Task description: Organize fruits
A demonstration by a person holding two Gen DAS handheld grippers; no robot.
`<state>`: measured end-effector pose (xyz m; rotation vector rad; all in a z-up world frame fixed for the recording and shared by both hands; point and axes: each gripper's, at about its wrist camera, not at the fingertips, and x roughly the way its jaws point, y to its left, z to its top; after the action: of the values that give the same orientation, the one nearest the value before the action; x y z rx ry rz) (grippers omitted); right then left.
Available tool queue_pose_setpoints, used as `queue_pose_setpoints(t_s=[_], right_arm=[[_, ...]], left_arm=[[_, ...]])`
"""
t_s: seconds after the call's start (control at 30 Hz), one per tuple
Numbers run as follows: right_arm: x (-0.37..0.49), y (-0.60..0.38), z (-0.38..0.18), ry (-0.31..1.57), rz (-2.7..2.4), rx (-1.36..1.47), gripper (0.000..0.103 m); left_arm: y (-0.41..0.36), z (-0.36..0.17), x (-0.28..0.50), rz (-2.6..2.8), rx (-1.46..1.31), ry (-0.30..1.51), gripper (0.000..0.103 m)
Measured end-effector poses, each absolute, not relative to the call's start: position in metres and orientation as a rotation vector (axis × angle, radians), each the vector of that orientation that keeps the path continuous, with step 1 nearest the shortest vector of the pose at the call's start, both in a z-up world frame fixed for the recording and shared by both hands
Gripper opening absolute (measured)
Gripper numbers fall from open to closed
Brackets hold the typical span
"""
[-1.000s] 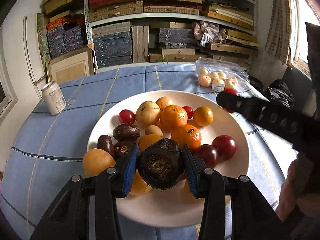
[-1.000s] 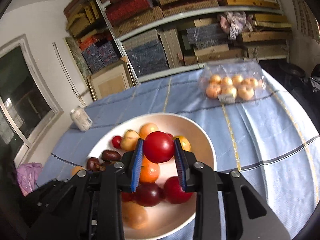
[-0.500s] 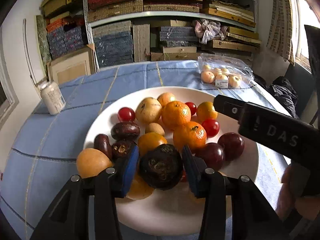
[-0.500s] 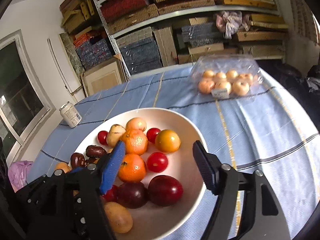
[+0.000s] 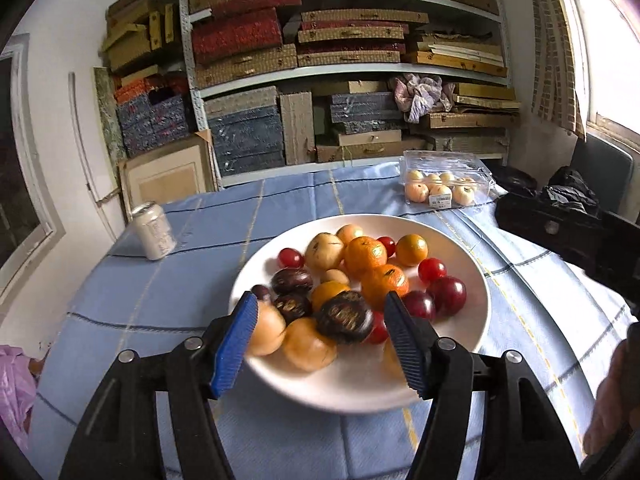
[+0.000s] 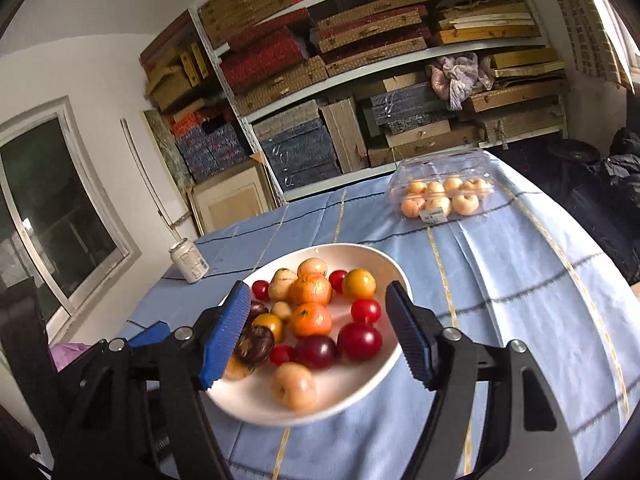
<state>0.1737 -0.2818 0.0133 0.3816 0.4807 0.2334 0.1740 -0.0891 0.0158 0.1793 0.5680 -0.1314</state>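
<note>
Fingers (image 5: 234,344) apart, dark fruit (image 5: 345,317) between

Daylight fills both views, soft and fairly even. In the left wrist view it enters from a bright window (image 5: 612,52) at the upper right, which is blown out to white with a purplish flare at the corner. The round white ceramic plate (image 5: 472,280) shows mild sheen and faint shadows under the fruit. Its near rim is smeared by motion blur in both views. Fisheye distortion bows the metal shelving stacked with flat woven boxes (image 6: 360,64), and black vignetting rings the corners. A dark window (image 6: 52,208) on the left gives dim reflections.
</note>
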Motion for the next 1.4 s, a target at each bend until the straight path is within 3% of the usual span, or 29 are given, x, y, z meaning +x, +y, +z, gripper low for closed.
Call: queue_pose_setpoints(t_s=[0.43,0.63,0.7,0.83,1.0,1.07,1.4], right_arm=[[0.078,-0.274,-0.008,0.436,0.208,0.355,0.071],[0.056,-0.246,-0.016,0.427,0.218,0.233,0.085],[0.053,-0.238,-0.016,0.42,0.226,0.197,0.094],[0.053,-0.229,-0.016,0.411,0.225,0.15,0.098],[0.057,-0.231,-0.018,0.424,0.208,0.156,0.098],[0.059,-0.23,-0.018,0.434,0.192,0.146,0.098],[0.06,-0.23,-0.019,0.437,0.184,0.137,0.098]], left_arm=[[-0.035,0.016,0.101,-0.046,0.16,0.54,0.074],[-0.019,0.0,0.089,-0.032,0.13,0.568,0.08],[-0.016,-0.004,0.089,-0.035,0.123,0.575,0.082],[-0.016,-0.005,0.087,-0.043,0.121,0.565,0.091],[-0.019,-0.011,0.089,-0.071,0.135,0.591,0.092],[-0.021,-0.01,0.089,-0.082,0.13,0.593,0.1],[-0.021,-0.007,0.088,-0.14,0.08,0.612,0.099]])
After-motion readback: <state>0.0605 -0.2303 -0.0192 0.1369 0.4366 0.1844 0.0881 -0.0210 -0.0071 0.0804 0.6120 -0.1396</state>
